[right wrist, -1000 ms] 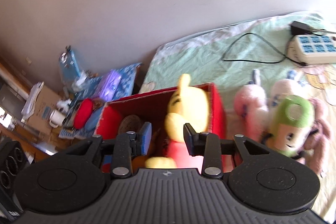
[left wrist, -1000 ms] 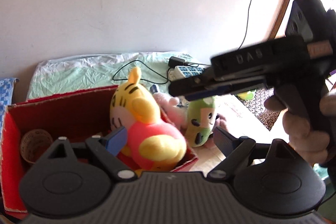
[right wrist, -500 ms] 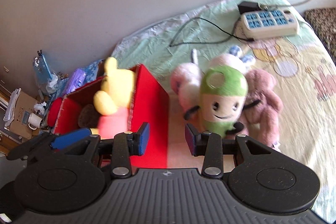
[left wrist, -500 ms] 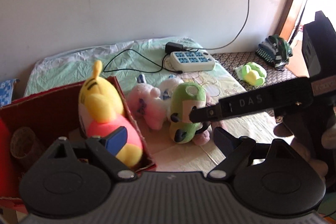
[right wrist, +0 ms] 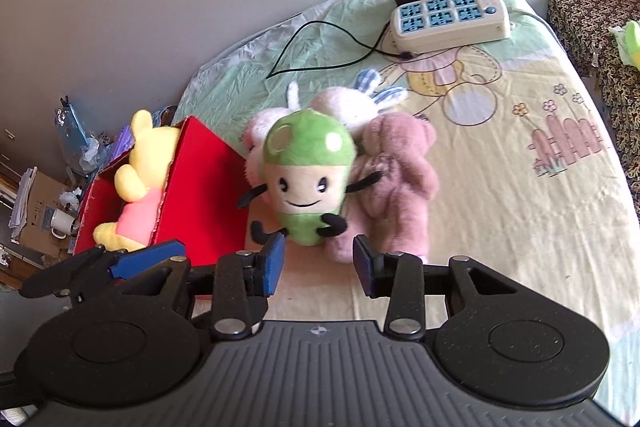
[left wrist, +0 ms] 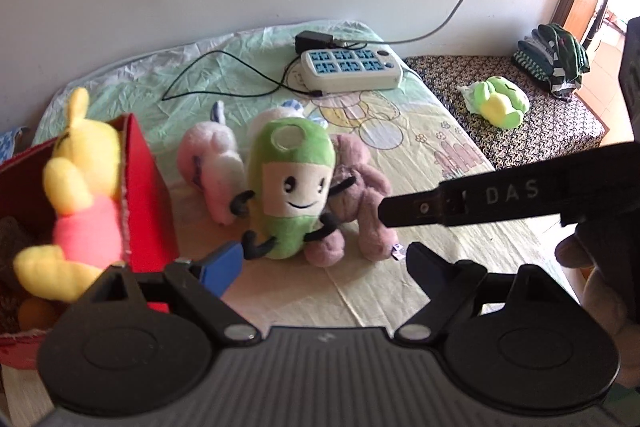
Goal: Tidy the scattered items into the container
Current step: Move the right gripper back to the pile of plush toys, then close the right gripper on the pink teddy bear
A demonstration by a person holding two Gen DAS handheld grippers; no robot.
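Note:
A red box stands at the left on the bed, with a yellow bear in a pink shirt inside it. A green mushroom plush stands beside the box, with a pink bear and a pink-white rabbit against it. My left gripper is open and empty, just short of the green plush. My right gripper is open and empty, also just short of it; its side shows in the left wrist view.
A white power strip with a black cable lies at the back of the bed. A green frog toy and folded clothes lie on a patterned bench at the right. Cluttered boxes stand left of the bed.
Both grippers have swung right, away from the red box, and now face the green plush and the toys beside it. The yellow bear stays in the box.

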